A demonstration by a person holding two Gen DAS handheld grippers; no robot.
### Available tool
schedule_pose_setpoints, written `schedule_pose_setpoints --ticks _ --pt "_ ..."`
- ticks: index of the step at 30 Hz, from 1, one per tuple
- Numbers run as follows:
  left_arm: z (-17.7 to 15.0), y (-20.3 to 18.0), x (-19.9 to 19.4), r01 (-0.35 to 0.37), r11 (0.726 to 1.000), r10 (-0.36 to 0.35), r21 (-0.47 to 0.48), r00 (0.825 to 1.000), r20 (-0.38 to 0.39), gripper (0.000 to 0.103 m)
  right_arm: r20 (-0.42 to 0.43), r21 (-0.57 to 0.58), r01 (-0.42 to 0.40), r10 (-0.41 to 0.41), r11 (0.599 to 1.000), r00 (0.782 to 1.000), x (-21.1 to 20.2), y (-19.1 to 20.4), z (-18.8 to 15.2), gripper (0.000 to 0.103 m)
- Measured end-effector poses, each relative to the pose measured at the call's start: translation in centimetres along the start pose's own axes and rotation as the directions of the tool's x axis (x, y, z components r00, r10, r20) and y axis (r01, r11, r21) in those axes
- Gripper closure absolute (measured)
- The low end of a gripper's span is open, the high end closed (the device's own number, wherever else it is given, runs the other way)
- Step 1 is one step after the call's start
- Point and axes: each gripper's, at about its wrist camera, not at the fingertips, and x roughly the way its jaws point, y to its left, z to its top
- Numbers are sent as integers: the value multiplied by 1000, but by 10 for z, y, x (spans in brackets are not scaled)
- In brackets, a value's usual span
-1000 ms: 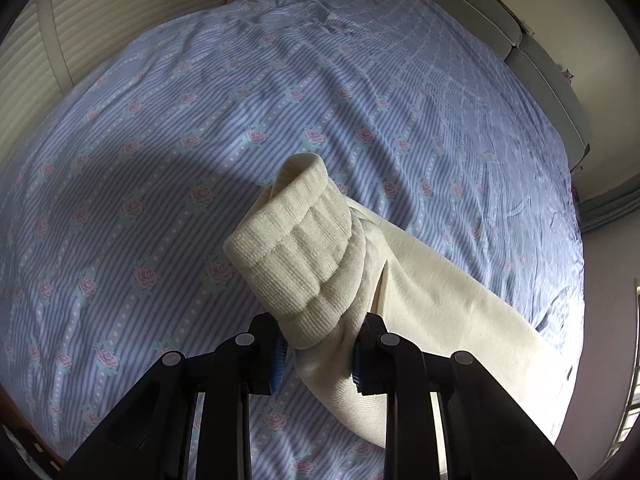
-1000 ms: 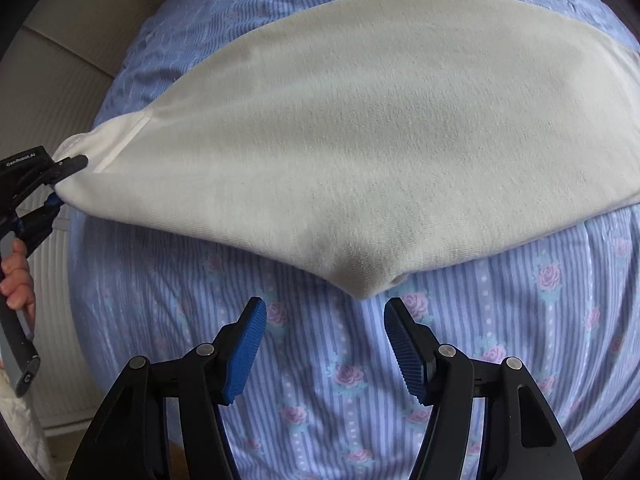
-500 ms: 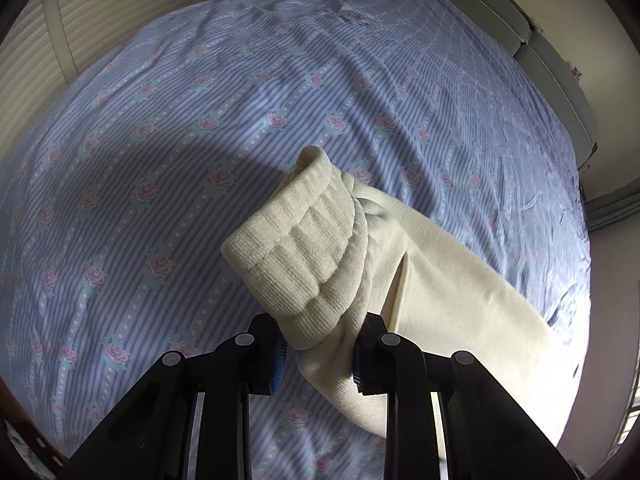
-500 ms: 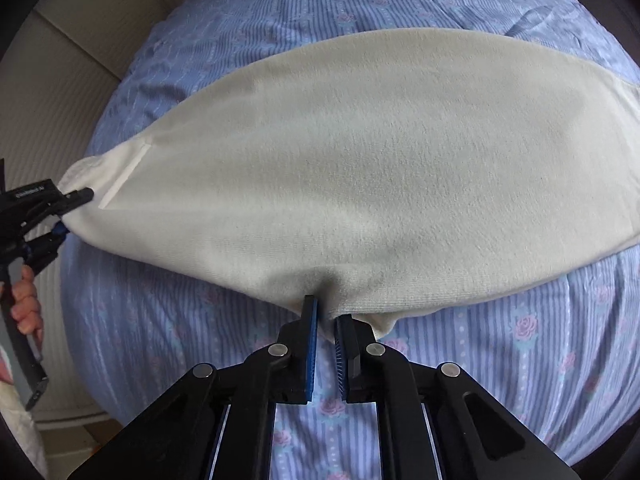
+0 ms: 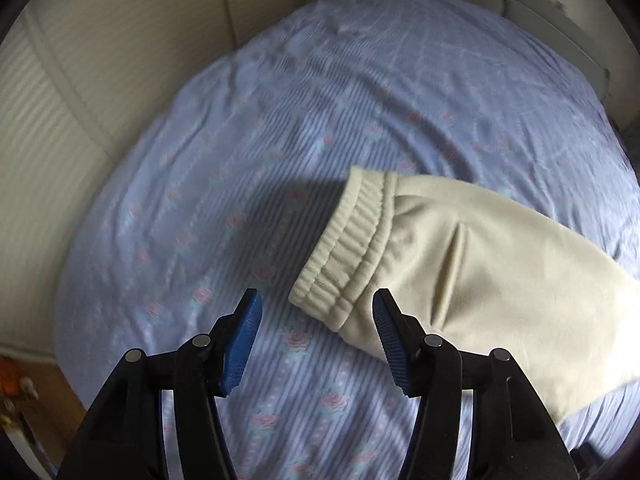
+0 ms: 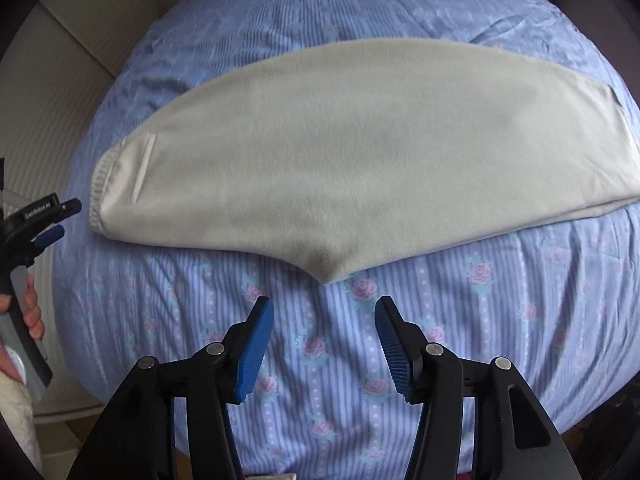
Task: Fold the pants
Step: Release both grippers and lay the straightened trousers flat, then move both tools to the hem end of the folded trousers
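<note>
Cream pants [image 6: 352, 152] lie flat across the blue rose-print bed [image 6: 480, 320], doubled lengthwise, with the ribbed waistband [image 5: 344, 248] at the left end. My left gripper [image 5: 318, 340] hovers just in front of the waistband corner, its jaws opening and nothing between the blue pads. It also shows at the left edge of the right wrist view as the left gripper [image 6: 48, 220], held by a hand [image 6: 32, 312]. My right gripper [image 6: 324, 344] hangs above the sheet just short of the crotch point [image 6: 328, 268], its jaws opening and empty.
Cream padded bed surround [image 5: 80, 100] runs along the left side and a grey headboard [image 5: 540, 12] at the far end. A strip of wooden floor [image 5: 24, 400] shows at the lower left. Bare sheet surrounds the pants.
The left gripper let go of the waistband, which dropped flat on the bed, and drew back. The right gripper pinched the crotch point, then released it and lifted away.
</note>
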Motion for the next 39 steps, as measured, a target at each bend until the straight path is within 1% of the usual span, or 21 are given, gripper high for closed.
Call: schedule_pose_setpoints --ticks 2,4,7,9,11,14,16,19,22,24,26,27,28,29,30,31,33,35,36,38,39 --pt "-6 -11 -31 35 996 -39 77 998 51 43 59 19 0 -1 1000 998 -28 -14 -1 49" --pt "-11 -23 -61 68 988 -83 137 992 100 40 121 44 3 -8 999 993 -58 -29 -2 49" --pt "-18 -43 -103 186 962 -213 199 969 127 36 202 91 13 -32 996 979 -103 -58 -6 49" --pt "-24 -60 -125 252 934 -290 252 948 130 36 248 137 24 -58 990 967 -131 -77 -12 49" --pt "-30 -85 -145 298 897 -355 327 926 129 34 289 191 19 -75 981 954 -155 -96 -14 49" --pt "-42 -123 -167 344 842 -425 415 898 117 34 337 276 15 -111 961 935 -185 -131 -23 48" --pt "-48 -149 -179 381 808 -470 450 877 102 33 355 329 11 -134 944 925 -203 -155 -31 48" --pt "-61 -190 -199 423 776 -521 469 848 98 29 388 388 4 -167 922 906 -228 -193 -41 46" --pt "-75 -235 -221 454 745 -559 489 825 85 28 425 420 1 -198 908 883 -247 -234 -48 40" --pt "-88 -268 -234 467 725 -580 507 810 83 27 447 438 -4 -213 899 869 -257 -265 -48 40" --pt "-102 -303 -246 468 713 -587 522 806 79 27 465 451 -21 -215 893 859 -262 -302 -47 40" --pt "-109 -324 -250 459 711 -583 533 809 80 27 472 456 -34 -210 889 857 -263 -321 -45 40" --pt "-115 -341 -254 445 716 -573 538 815 88 27 482 460 -55 -197 886 854 -263 -342 -43 40" --pt "-122 -360 -257 424 727 -554 540 827 97 27 489 461 -77 -181 884 853 -263 -361 -41 40" --pt "-128 -378 -257 408 740 -536 535 838 102 27 481 461 -89 -164 883 861 -261 -381 -37 40" --pt "-134 -396 -258 406 747 -530 527 842 102 27 468 459 -98 -147 883 871 -258 -399 -32 40" --pt "-147 -427 -256 405 752 -520 520 849 92 27 466 464 -122 -124 878 876 -252 -435 -24 40" --pt "-157 -462 -252 383 757 -488 529 870 67 27 457 470 -145 -99 871 884 -244 -466 -15 40" --pt "-160 -474 -249 380 754 -481 536 875 57 27 445 480 -155 -88 863 891 -240 -478 -11 40" --pt "-165 -504 -247 386 728 -489 566 872 35 27 439 504 -184 -67 844 896 -232 -499 -4 40" --pt "-165 -519 -245 378 714 -485 589 874 28 27 436 514 -193 -61 836 898 -226 -507 0 40"
